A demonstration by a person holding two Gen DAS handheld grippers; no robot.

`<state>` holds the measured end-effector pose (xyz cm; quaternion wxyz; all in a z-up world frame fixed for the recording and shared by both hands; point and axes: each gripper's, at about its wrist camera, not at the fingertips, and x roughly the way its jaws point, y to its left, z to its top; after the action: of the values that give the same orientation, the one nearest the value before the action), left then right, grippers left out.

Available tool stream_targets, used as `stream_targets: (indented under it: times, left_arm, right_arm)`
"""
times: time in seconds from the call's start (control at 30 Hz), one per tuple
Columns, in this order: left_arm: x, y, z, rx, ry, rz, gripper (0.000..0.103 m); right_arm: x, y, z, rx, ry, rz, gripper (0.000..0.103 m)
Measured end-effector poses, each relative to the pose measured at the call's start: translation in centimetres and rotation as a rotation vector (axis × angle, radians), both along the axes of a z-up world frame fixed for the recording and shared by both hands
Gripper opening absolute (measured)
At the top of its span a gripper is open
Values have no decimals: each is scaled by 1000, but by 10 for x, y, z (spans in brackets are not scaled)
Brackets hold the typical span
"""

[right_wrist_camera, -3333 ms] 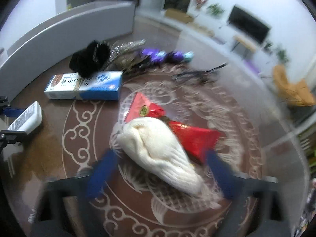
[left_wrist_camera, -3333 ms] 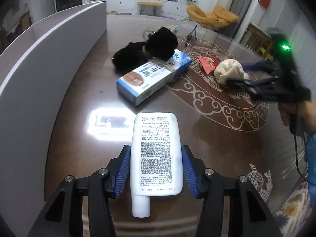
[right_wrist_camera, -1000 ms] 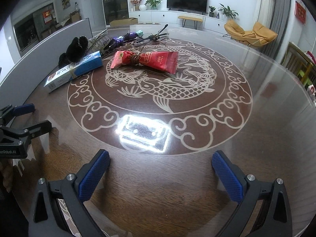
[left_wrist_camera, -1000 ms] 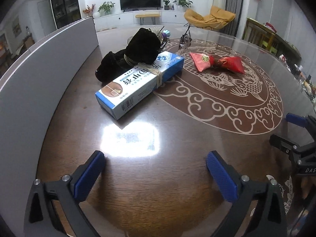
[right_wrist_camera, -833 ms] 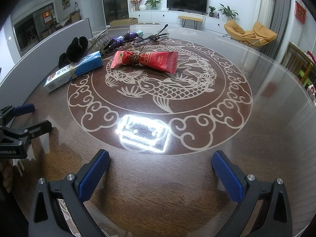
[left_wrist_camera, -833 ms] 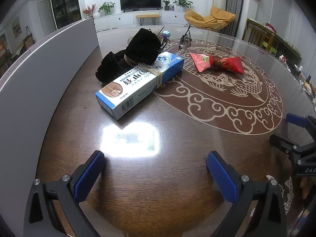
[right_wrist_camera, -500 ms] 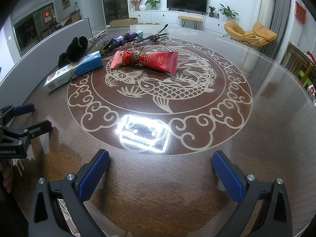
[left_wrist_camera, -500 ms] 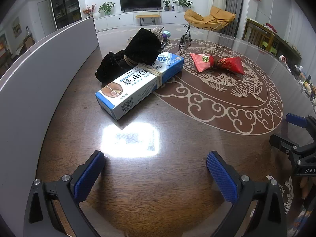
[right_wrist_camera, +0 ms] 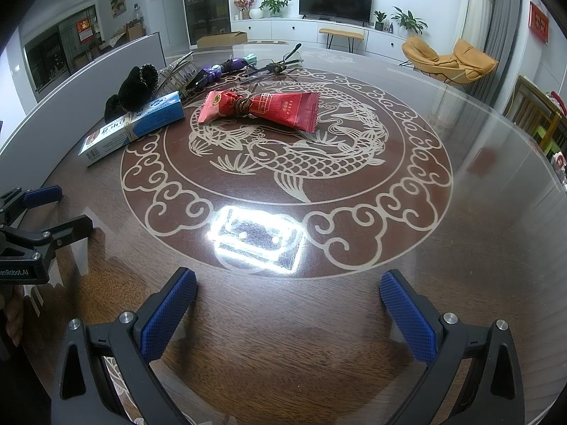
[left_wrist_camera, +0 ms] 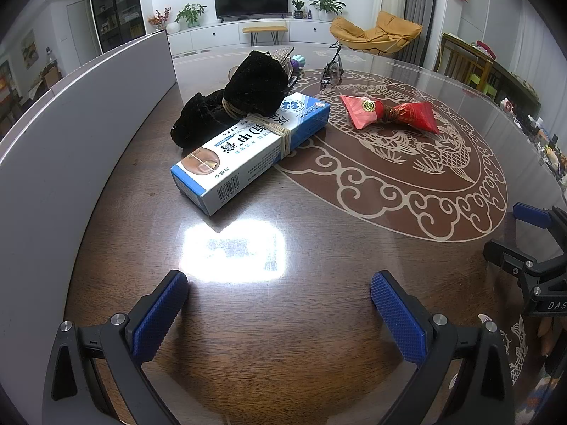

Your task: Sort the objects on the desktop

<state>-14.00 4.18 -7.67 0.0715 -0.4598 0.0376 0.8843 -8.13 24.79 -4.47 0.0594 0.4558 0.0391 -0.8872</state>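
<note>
A blue and white box point(left_wrist_camera: 248, 148) with a rubber band lies on the round table point(left_wrist_camera: 301, 318), with a black fuzzy item point(left_wrist_camera: 244, 95) leaning on its far end. A red wrapped packet point(left_wrist_camera: 389, 113) rests right of the box on the fish pattern. My left gripper point(left_wrist_camera: 280, 304) hovers open and empty near the table's front edge. My right gripper point(right_wrist_camera: 288, 301) is also open and empty, well short of the red packet point(right_wrist_camera: 262, 106) and the box point(right_wrist_camera: 131, 127). Each gripper shows at the other view's edge.
A grey curved panel point(left_wrist_camera: 71, 134) stands along the table's left side. Eyeglasses point(left_wrist_camera: 331, 71), a purple item point(right_wrist_camera: 226, 67) and a glittery comb-like item point(right_wrist_camera: 177, 67) lie at the far side. Bright lamp glare point(right_wrist_camera: 257, 237) sits on the glossy top.
Over the last second nothing has moved. Earlier, my left gripper was shut on a white bottle and a cream cloth lay on the red packet; both are gone from view.
</note>
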Motion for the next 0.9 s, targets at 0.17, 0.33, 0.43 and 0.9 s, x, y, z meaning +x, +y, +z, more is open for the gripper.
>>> stream_targets:
  times: [0.17, 0.33, 0.43, 0.9]
  left_arm:
    - [-1, 2, 0, 0, 1, 3, 103]
    - [-1, 2, 0, 1, 1, 3, 103]
    - [-1, 2, 0, 1, 1, 4, 103]
    - [-2, 3, 0, 2, 2, 11, 103]
  right_arm:
    - [1, 0, 1, 0, 0, 0, 103]
    - [0, 0, 0, 0, 0, 0, 103]
    - [0, 0, 0, 0, 0, 0, 103]
    - [0, 0, 0, 0, 0, 0, 103]
